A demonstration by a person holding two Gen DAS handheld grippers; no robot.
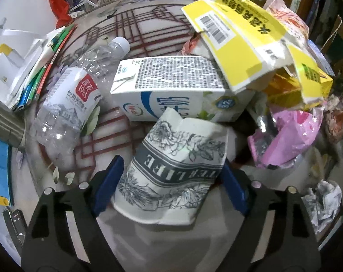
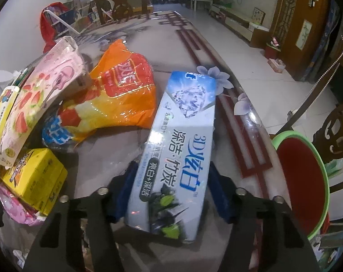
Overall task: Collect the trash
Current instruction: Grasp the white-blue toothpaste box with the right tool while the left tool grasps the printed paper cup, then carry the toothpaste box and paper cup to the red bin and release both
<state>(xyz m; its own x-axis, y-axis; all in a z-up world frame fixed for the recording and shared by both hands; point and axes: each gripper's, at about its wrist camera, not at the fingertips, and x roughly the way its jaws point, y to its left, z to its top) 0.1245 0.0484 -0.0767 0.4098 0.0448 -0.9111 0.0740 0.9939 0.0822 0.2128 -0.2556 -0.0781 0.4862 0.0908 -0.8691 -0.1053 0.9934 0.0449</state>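
My left gripper (image 1: 171, 170) is shut on a crushed paper cup (image 1: 173, 167) with a grey flower print, its blue pads pressing both sides. Behind the cup lie a white milk carton (image 1: 171, 86) and a clear plastic bottle (image 1: 69, 99). My right gripper (image 2: 171, 176) is shut on a long blue-white toothpaste box (image 2: 178, 147), which points away along the table. Left of the box lie an orange snack bag (image 2: 123, 90), a pink strawberry carton (image 2: 42, 97) and a small yellow box (image 2: 35, 179).
A torn yellow cardboard box (image 1: 239, 34) and a pink plastic bag (image 1: 291, 136) pile up on the right of the glass table (image 1: 148, 29), with crumpled paper (image 1: 325, 201) near its edge. A red basin with a green rim (image 2: 305, 181) stands off the table's right edge. Books (image 1: 42, 68) lie at the left.
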